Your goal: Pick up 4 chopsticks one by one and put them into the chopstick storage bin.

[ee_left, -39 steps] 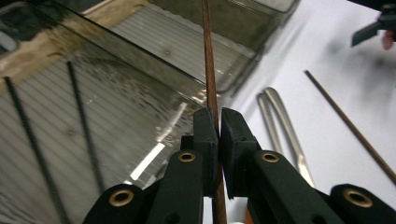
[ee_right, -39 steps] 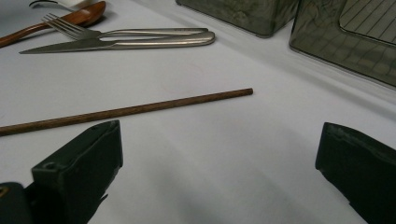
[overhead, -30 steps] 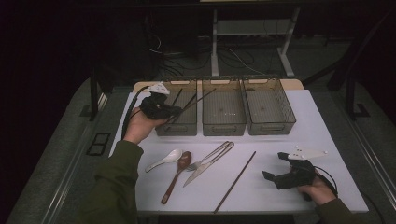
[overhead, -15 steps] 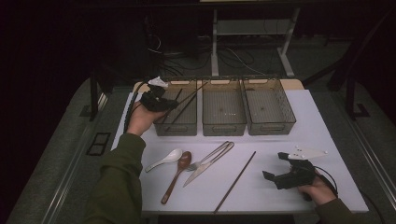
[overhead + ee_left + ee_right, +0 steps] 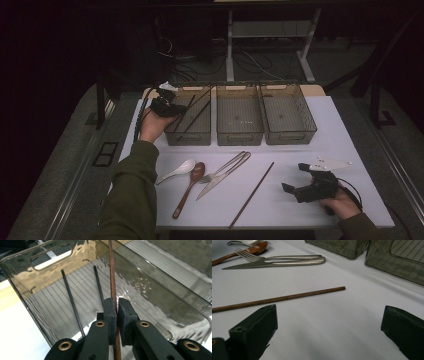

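Item: brown chopstick (image 5: pixel 111 272), pinched between the pressed-together pads of the left gripper (image 5: pixel 117 312), slanting into the left bin (image 5: pixel 192 131) over two black sticks (image 5: pixel 71 300). Likely light, stiff, smooth; prone to pivoting; grip near mid-length. Right gripper (image 5: pixel 329 322) spread, empty, on the table (image 5: pixel 280 200).

Dim, dark-edged high view; gripper views sharper, with glare on the bin (image 5: pixel 155 290).

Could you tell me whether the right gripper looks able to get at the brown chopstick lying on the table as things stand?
Probably yes. The right gripper has its jaws wide open and empty, and the brown chopstick lies alone on bare white table just ahead of them. The fork and knife lie farther off.
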The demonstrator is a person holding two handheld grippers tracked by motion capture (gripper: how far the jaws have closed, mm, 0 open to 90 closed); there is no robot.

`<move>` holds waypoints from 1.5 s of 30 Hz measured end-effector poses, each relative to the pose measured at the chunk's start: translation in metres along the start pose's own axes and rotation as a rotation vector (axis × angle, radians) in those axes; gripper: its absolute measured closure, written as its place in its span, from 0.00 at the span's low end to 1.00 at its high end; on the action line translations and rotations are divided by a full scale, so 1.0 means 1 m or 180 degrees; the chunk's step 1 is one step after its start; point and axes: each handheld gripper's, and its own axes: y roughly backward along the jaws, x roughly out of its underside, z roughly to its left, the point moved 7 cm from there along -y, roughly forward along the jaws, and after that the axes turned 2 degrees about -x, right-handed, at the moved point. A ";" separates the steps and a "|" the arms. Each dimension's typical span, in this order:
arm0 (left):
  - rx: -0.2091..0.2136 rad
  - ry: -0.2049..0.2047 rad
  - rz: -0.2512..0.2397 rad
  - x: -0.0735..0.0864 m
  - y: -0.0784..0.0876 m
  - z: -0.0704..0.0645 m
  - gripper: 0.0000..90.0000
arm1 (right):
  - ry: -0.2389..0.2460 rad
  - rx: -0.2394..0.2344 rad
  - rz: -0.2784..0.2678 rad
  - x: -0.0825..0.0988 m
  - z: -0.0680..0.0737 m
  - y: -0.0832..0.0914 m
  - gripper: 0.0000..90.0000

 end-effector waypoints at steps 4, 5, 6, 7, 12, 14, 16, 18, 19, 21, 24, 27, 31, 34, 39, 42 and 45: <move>-0.0046 0.0051 0.0038 0.001 -0.004 0.001 0.94 | -0.0002 -0.0002 0.0008 0.000 0.000 0.000 0.00; -0.0059 0.0071 0.0037 0.001 -0.005 0.001 0.94 | -0.0001 -0.0002 0.0006 0.000 0.000 0.000 0.00; -0.0070 0.0051 0.0049 0.002 -0.006 0.001 0.94 | -0.0002 -0.0003 0.0004 0.000 0.000 0.000 0.00; -0.0080 0.0053 0.0067 0.002 -0.007 0.001 0.94 | -0.0002 -0.0004 0.0002 0.000 0.000 0.000 0.00; -0.0136 0.0084 0.0110 0.003 -0.012 0.001 0.94 | 0.0003 -0.0003 0.0000 0.000 0.000 0.000 0.01; -0.0161 0.0091 0.0124 0.004 -0.014 0.001 0.94 | 0.0005 -0.0007 -0.0003 0.000 0.000 0.000 0.00; -0.0202 0.0097 0.0134 0.004 -0.014 0.002 0.93 | 0.0004 -0.0006 -0.0004 0.000 0.000 0.001 0.00; -0.0289 0.0100 0.0132 0.004 -0.016 0.003 0.90 | -0.0002 -0.0007 -0.0005 0.000 0.000 0.001 0.00; -0.0282 0.0110 0.0118 0.004 -0.015 0.003 0.86 | -0.0002 -0.0006 -0.0007 0.000 0.000 0.001 0.00; -0.0254 0.0091 0.0101 0.002 -0.014 0.003 0.84 | 0.0001 -0.0009 -0.0007 0.000 0.000 0.001 0.00; -0.0218 0.0078 0.0064 0.000 -0.011 0.000 0.80 | 0.0002 -0.0008 -0.0005 0.000 0.000 0.001 0.00; -0.0183 0.0083 0.0021 -0.002 -0.009 -0.003 0.72 | 0.0000 -0.0007 -0.0007 0.000 0.000 0.001 0.00; -0.0190 0.0030 -0.0038 -0.007 -0.003 -0.012 0.61 | -0.0005 -0.0001 -0.0009 0.000 0.000 0.001 0.00; -0.0142 0.0017 -0.0107 -0.011 0.003 -0.020 0.57 | -0.0004 0.0003 -0.0006 0.000 0.000 0.001 0.00; -0.0035 -0.0070 -0.0135 -0.012 0.009 -0.036 0.49 | -0.0003 0.0012 -0.0009 0.000 0.000 0.001 0.01; 0.0024 -0.0099 -0.0172 -0.011 0.013 -0.044 0.47 | 0.0002 0.0004 -0.0007 0.000 0.001 0.001 0.00; 0.0088 -0.0111 -0.0195 -0.008 0.018 -0.054 0.45 | -0.0002 0.0006 -0.0005 0.000 0.001 0.001 0.00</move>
